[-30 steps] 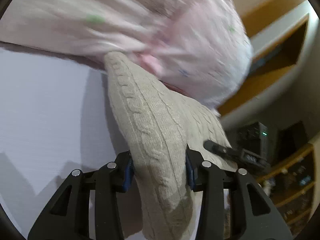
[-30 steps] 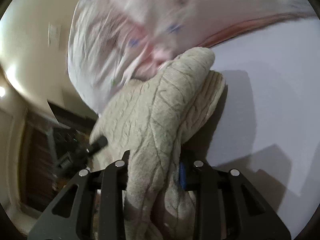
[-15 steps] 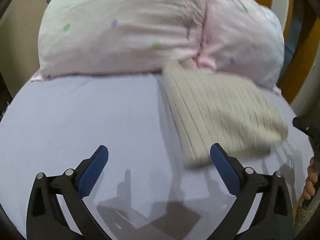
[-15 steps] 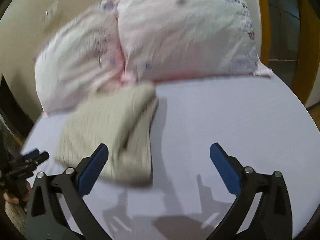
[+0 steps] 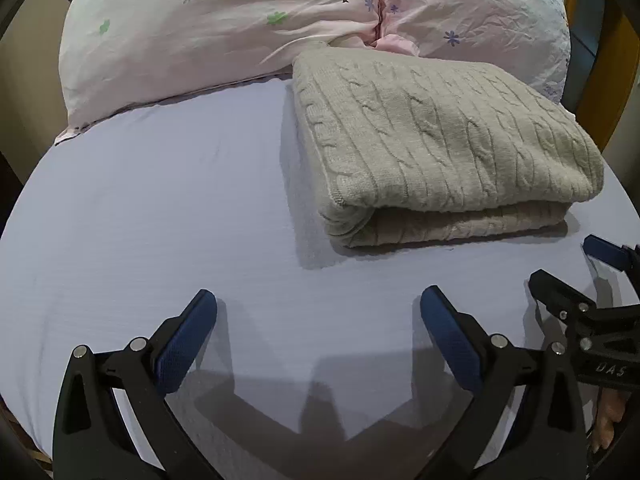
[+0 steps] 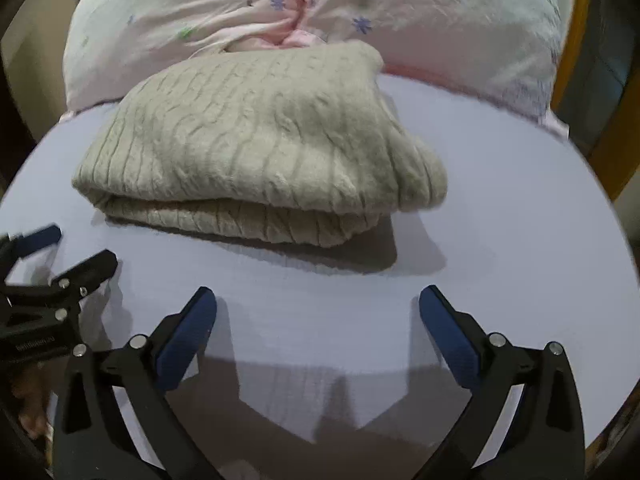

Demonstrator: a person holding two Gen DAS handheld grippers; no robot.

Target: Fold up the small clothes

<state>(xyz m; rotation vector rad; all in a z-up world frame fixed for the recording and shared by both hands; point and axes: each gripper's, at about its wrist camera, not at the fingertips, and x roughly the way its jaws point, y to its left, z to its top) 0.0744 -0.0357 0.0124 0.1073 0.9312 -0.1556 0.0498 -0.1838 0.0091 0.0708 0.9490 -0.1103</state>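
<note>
A beige cable-knit sweater (image 5: 440,140) lies folded on the pale lavender bed sheet (image 5: 160,220), its far edge against the pillows. It also shows in the right wrist view (image 6: 260,160), folded in a thick stack. My left gripper (image 5: 318,320) is open and empty, hovering over the sheet short of the sweater's near left corner. My right gripper (image 6: 318,318) is open and empty, in front of the sweater's near edge. Each gripper shows at the edge of the other's view: the right one (image 5: 580,280), the left one (image 6: 60,256).
Two pink floral pillows (image 5: 240,20) lie side by side behind the sweater, also in the right wrist view (image 6: 440,20). A wooden frame (image 5: 616,80) stands at the right of the bed. The sheet (image 6: 500,220) is bare to the right of the sweater.
Both grippers were shut on the sweater a second ago. They have let go, opened wide and pulled back. The sweater now lies folded on the sheet.
</note>
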